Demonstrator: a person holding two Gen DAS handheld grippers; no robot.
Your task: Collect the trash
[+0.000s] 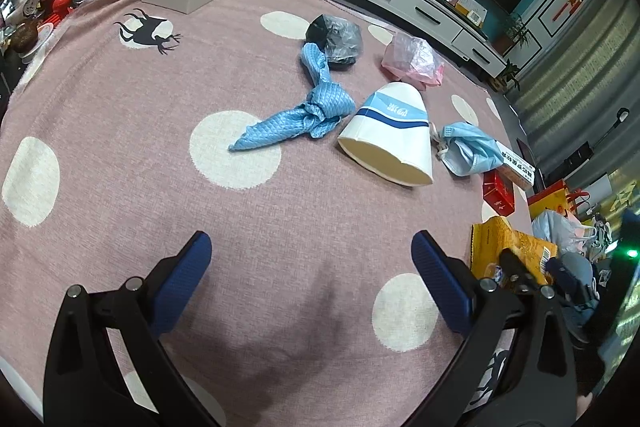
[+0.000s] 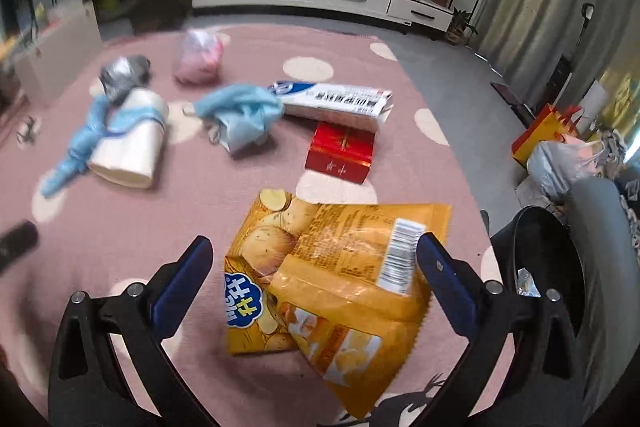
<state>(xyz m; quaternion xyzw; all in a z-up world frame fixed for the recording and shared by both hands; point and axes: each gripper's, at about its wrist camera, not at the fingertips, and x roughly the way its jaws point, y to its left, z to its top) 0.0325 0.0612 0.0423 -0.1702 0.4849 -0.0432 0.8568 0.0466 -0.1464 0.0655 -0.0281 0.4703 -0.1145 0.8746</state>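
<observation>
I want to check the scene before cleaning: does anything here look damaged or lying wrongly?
Yes. The paper cup lies tipped on its side, squashed flat, on the pink blanket. The chip bag is torn open and crumpled between the open right gripper.

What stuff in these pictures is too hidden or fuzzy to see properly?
- Dark bin, right wrist view: the right gripper's finger hides most of the inside.
- Chip bag, left wrist view: partly behind the left gripper's finger.
- Toothpaste box, right wrist view: print blurred.
- Face mask, left wrist view: crumpled, underside hidden.
</observation>
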